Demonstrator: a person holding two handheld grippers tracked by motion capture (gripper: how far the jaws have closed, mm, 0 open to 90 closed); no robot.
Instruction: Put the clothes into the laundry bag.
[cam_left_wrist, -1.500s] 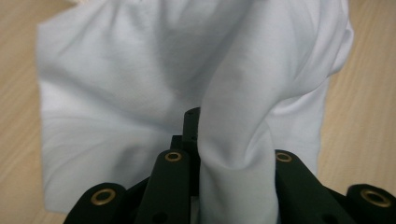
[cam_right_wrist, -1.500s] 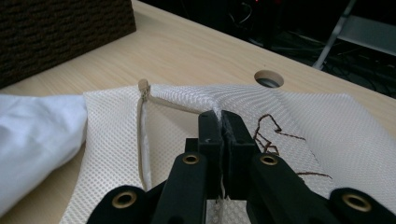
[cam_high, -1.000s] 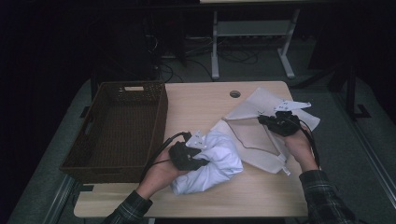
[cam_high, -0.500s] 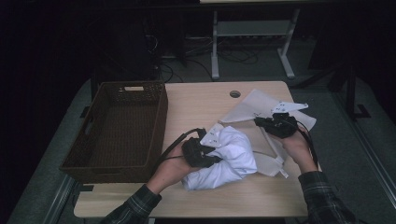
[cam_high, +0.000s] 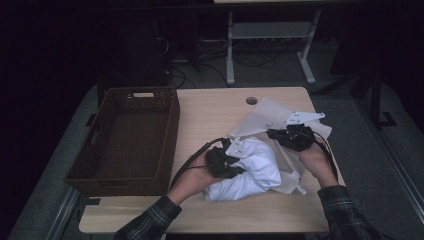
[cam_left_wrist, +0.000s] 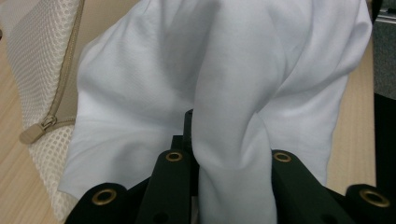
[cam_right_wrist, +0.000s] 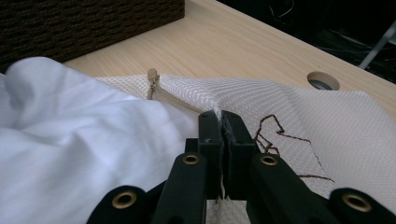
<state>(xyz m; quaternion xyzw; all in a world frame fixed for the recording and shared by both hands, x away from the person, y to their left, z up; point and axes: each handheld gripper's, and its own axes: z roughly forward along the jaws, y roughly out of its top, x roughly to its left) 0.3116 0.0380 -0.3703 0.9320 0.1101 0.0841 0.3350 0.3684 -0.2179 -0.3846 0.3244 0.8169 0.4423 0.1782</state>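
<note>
Basket: dark brown woven wicker basket (cam_high: 127, 142), rectangular, at the left of the table, beside the left forearm; its side wall also shows in the right gripper view.
Table: light wooden tabletop (cam_high: 210, 117) with a round cable hole (cam_high: 251, 100) near its far edge.
Left gripper: black two-jaw left gripper (cam_high: 235, 162), held in the person's left hand (cam_high: 195, 175), clamped on a fold of the cloth; in the left gripper view the fabric runs up between the jaws.
Cloth: bunched white cotton cloth (cam_high: 252, 170), lying at table centre, resting partly on the mesh bag.
Mesh bag: cream mesh laundry bag (cam_high: 265, 117) with a beige zipper (cam_left_wrist: 39, 128) and brown stitched marks, spread flat just right of the cloth.
Right gripper: black two-jaw right gripper (cam_high: 274, 134), in the right hand (cam_high: 312, 160), jaws pinched tight on the bag's edge near the zipper.
</note>
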